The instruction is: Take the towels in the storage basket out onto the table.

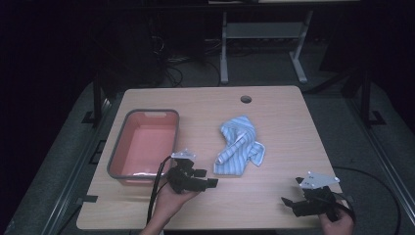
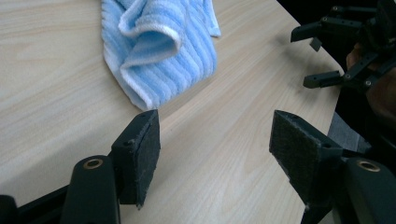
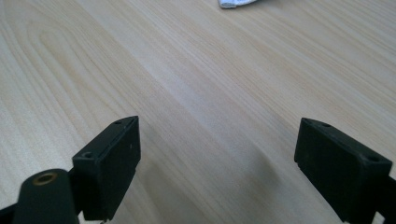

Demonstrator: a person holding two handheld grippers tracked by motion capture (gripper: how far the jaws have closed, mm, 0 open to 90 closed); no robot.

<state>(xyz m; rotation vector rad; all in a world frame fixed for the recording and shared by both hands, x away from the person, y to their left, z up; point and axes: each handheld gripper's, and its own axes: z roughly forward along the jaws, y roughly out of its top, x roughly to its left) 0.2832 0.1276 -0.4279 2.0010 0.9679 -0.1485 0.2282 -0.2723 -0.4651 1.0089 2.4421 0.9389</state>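
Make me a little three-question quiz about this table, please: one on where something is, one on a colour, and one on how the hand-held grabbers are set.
1. Where does the towel lie?
A. inside the bin
B. on the table, right of the bin
C. on the floor

2. What colour is the inside of the bin?
A. pinkish red
B. green
C. yellow

3. How are the jaws of the left gripper?
A. clamped on the towel
C. shut with nothing in them
B. open, with only bare table between them

Answers:
1 B: the high view shows the towel on the wood table beside the bin.
2 A: the bin's floor and walls look pinkish red under a grey rim.
3 B: the left gripper view shows a wide gap, with the towel's edge just ahead of the pads.
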